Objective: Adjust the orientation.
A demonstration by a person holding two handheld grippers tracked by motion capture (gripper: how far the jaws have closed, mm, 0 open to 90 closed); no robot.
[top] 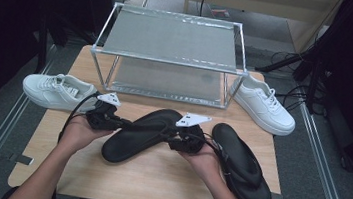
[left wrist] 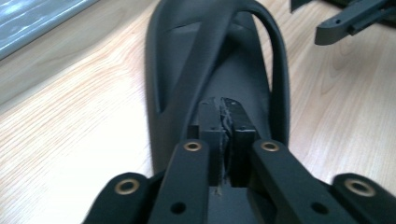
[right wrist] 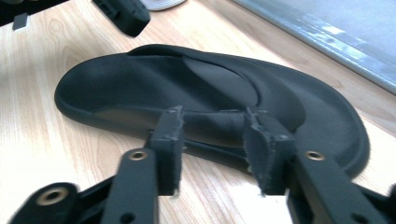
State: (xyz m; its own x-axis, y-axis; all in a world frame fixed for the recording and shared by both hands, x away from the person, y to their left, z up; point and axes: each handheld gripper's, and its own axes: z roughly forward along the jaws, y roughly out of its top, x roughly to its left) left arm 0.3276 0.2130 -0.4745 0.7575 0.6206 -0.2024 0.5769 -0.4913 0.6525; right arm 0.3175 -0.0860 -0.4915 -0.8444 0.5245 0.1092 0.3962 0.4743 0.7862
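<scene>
My left gripper [left wrist: 223,140] pinches the black rubber flip-flop's [top: 141,135] strap at table centre, my right gripper [right wrist: 215,144] gapes alongside; thin strap may slip free on lifting.

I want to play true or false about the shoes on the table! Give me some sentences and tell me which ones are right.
1. Two white sneakers sit on the table, left sneaker and right sneaker. True.
2. The left gripper is shut on the middle flip-flop. True.
3. The right gripper has its jaws wide apart from the flip-flop. False: the jaws stand around its side strap.
4. The other flip-flop lies on the metal rack. False: it lies on the table.
</scene>
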